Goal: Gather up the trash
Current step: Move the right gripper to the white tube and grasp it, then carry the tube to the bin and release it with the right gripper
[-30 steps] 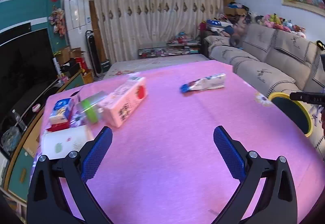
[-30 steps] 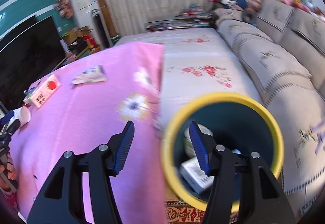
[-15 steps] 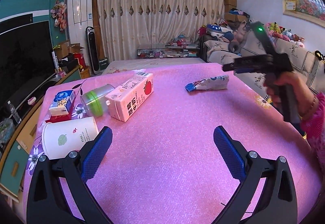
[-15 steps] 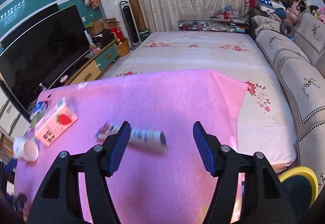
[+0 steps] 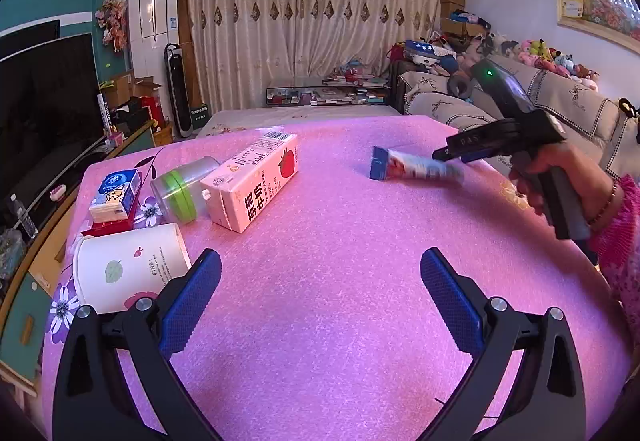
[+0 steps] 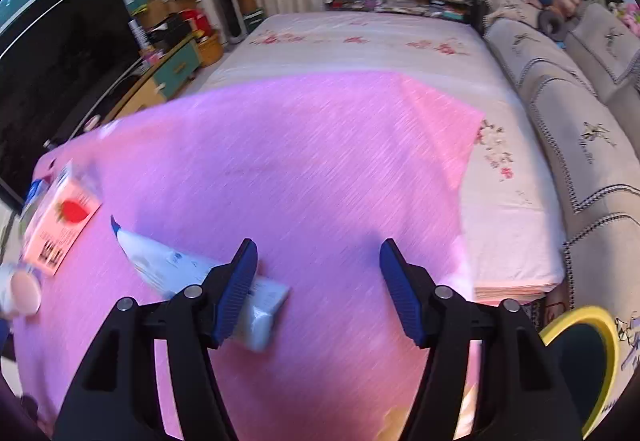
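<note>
With both the right gripper [image 6: 316, 281] and idle left gripper [image 5: 320, 297] spread, centre the snack wrapper [image 6: 192, 273] between the right's fingers before squeezing.

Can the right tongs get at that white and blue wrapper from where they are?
Probably yes. The right tongs are open just above the wrapper, with nothing between. But the wrapper lies under the left finger, so they likely need to shift sideways first.
</note>
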Motion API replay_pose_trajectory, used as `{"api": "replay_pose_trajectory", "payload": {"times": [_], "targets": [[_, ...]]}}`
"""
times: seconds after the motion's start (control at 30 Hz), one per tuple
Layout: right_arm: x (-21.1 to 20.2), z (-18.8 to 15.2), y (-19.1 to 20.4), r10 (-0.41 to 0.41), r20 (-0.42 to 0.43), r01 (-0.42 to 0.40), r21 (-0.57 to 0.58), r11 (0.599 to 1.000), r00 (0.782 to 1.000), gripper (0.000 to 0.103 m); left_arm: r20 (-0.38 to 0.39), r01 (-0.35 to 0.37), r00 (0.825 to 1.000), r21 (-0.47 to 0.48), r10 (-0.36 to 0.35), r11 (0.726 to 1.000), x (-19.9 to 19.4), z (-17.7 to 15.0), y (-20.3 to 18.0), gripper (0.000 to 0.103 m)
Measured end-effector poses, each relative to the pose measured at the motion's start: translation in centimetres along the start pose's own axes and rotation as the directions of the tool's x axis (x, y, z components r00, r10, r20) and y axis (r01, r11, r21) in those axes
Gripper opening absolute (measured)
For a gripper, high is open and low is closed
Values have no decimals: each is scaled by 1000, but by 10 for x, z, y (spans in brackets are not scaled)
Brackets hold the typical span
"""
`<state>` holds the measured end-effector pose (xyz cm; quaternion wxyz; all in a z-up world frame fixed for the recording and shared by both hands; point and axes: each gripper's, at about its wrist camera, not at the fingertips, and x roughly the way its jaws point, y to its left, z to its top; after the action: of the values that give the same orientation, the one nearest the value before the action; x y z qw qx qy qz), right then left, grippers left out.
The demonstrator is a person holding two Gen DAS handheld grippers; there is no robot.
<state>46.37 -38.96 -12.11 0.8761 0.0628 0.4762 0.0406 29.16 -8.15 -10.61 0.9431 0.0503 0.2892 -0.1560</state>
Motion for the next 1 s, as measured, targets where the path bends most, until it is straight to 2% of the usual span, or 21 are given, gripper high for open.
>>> {"api": "replay_pose_trajectory", "payload": {"times": [0.1, 0.23, 0.33, 0.4, 0.57, 0.7, 0.8, 1.0], "targets": [[-15, -18, 19, 85, -6, -85, -47, 995, 996, 61, 2, 0, 1000, 0, 0, 1000, 0, 0, 1, 98], [-41, -17, 30, 135, 72, -129, -88, 988, 988, 61, -2, 7, 1000, -23, -7, 1000, 1, 0, 6, 98], [-42, -20, 35, 197, 32, -193, -114, 975, 980, 61, -7, 12, 1000, -44, -12, 999, 3, 0, 11, 98], [-40, -30, 45, 227, 8, -223, -174, 959, 974, 61, -12, 12, 1000, -48, -13, 999, 4, 0, 12, 98], [-22, -45, 68, 184, -49, -190, -270, 944, 982, 61, -1, 14, 1000, -35, -14, 999, 2, -1, 10, 98], [-17, -55, 80, 139, -38, -144, -299, 943, 990, 60, -2, 15, 1000, -25, -15, 1000, 2, -1, 8, 98], [-18, -59, 86, 101, -22, -102, -335, 937, 995, 42, -2, 16, 1000, -20, -16, 1000, 2, -1, 8, 98], [-24, -68, 87, 106, -18, -106, -329, 938, 994, 33, 3, 15, 1000, -11, -15, 1000, 0, -2, 6, 98]]}}
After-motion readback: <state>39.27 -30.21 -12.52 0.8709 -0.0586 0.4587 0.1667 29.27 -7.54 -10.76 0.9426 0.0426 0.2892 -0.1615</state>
